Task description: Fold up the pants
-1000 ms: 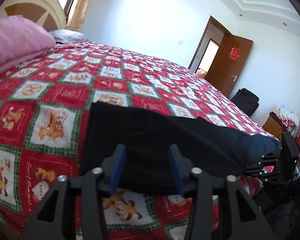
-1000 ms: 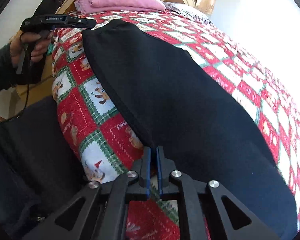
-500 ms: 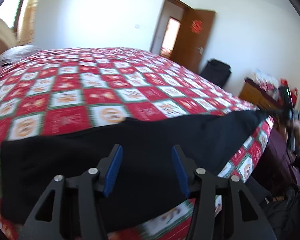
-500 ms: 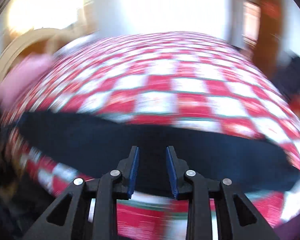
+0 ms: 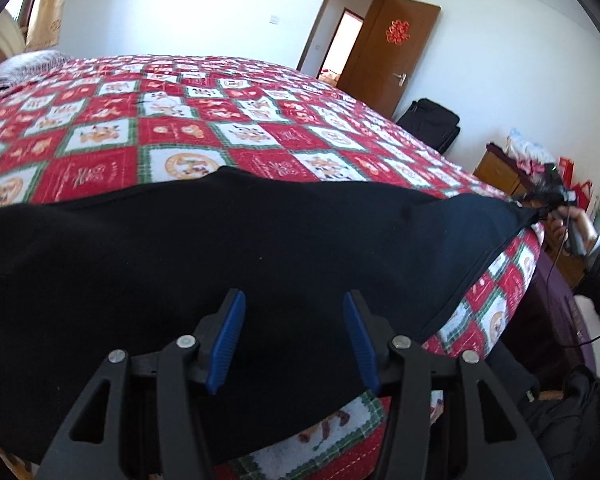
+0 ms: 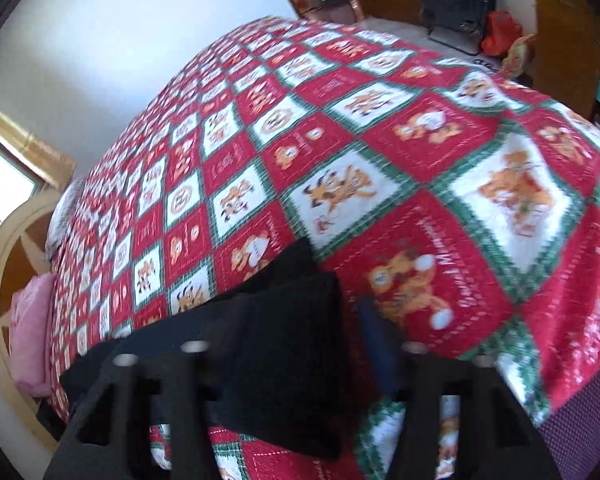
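Two blue-padded fingers (image 5: 228,340) of my left gripper (image 5: 294,340) sit nearest in the left wrist view, jaws moderately wide and empty, hanging just above the black pants (image 5: 220,264). Under them the pants lie as a long dark band along the near edge of the bed — one end runs off to the left, the other stretches right toward the bed's corner. Beyond the band the red, white and green checked bedspread (image 5: 188,120) fills the mattress.

At the far right end of the pants I see my right gripper (image 5: 548,196) in a hand (image 5: 572,228), right at the tip of the fabric; from here I cannot tell whether it touches. The right wrist view is blurred: a bunched black end of the pants (image 6: 284,344) lies between the fingers, the right pad (image 6: 376,352) stands clear of the cloth, the left one is hidden behind it. Those jaws have just been closing a little, yet a gap shows — no pinch that I can see.

Farther off: a pink folded blanket (image 6: 28,340) by the cream headboard (image 6: 4,264), a brown door (image 5: 388,48) standing open, and a black suitcase (image 5: 432,120) against the white wall.
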`<action>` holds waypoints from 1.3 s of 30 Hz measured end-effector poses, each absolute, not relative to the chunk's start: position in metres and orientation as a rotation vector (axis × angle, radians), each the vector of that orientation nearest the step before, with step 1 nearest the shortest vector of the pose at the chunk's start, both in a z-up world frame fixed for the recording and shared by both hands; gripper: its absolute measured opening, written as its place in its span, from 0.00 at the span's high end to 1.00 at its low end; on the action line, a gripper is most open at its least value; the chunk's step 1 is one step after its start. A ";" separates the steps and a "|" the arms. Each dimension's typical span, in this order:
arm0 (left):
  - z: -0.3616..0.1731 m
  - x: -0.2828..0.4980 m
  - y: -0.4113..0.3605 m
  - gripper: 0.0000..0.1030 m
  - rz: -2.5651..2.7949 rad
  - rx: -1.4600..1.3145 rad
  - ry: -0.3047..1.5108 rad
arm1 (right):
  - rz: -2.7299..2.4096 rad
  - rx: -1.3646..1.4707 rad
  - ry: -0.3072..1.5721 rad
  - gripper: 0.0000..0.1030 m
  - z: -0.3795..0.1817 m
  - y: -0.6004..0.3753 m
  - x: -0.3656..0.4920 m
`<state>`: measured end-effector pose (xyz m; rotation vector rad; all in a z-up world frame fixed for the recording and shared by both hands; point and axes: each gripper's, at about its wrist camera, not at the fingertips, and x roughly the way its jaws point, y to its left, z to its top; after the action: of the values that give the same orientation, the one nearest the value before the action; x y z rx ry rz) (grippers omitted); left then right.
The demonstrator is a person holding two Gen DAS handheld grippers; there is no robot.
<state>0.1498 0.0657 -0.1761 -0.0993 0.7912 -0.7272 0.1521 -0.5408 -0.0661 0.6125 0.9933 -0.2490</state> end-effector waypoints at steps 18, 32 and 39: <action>-0.179 0.149 0.065 0.47 -0.729 -0.088 0.777 | -0.339 0.293 0.950 0.38 -0.036 -0.534 0.167; -0.181 0.137 0.075 0.47 -0.712 -0.055 0.756 | -0.295 0.526 0.919 0.86 -0.057 -0.517 0.110; -0.182 0.138 0.086 0.47 -0.723 -0.107 0.755 | -0.289 0.486 0.909 0.90 -0.060 -0.508 0.093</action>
<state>0.1381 0.0864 -0.1824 -0.1065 0.7551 -0.7235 0.0930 -0.5075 -0.0601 0.4863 0.9087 -0.2889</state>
